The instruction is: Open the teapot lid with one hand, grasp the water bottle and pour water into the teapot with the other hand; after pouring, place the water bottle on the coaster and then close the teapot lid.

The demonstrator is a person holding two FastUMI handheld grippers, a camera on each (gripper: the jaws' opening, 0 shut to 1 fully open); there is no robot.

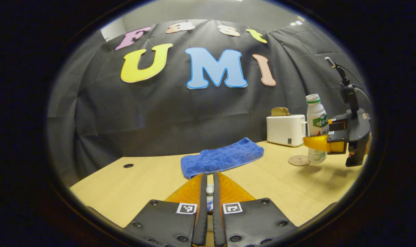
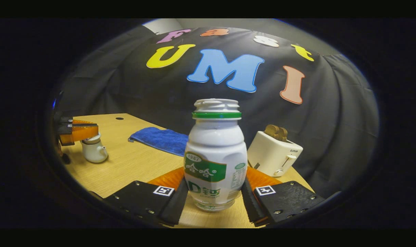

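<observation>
Two fingers of the left gripper (image 1: 209,192) sit nearly together in the left gripper view, with a small pale thing (image 1: 210,189) pinched in the narrow gap; too little of it shows to say what it is. From the right gripper view that same gripper (image 2: 78,133) appears at the far left edge, partly cut off, right over the top of the white teapot (image 2: 94,150), hiding the lid, so I cannot tell whether the lid is on or lifted.

Over on the right, the right gripper (image 2: 214,197) has its fingers pressed against both sides of the water bottle (image 2: 215,161). It is a white plastic bottle, upright, with a green ring below an uncapped neck and a green label. In the left gripper view the bottle (image 1: 316,118) is just beside the round coaster (image 1: 299,160), and its base looks slightly off the wooden table (image 1: 132,192). Behind stand a white toaster (image 1: 285,129) and a blue cloth (image 1: 221,157).
</observation>
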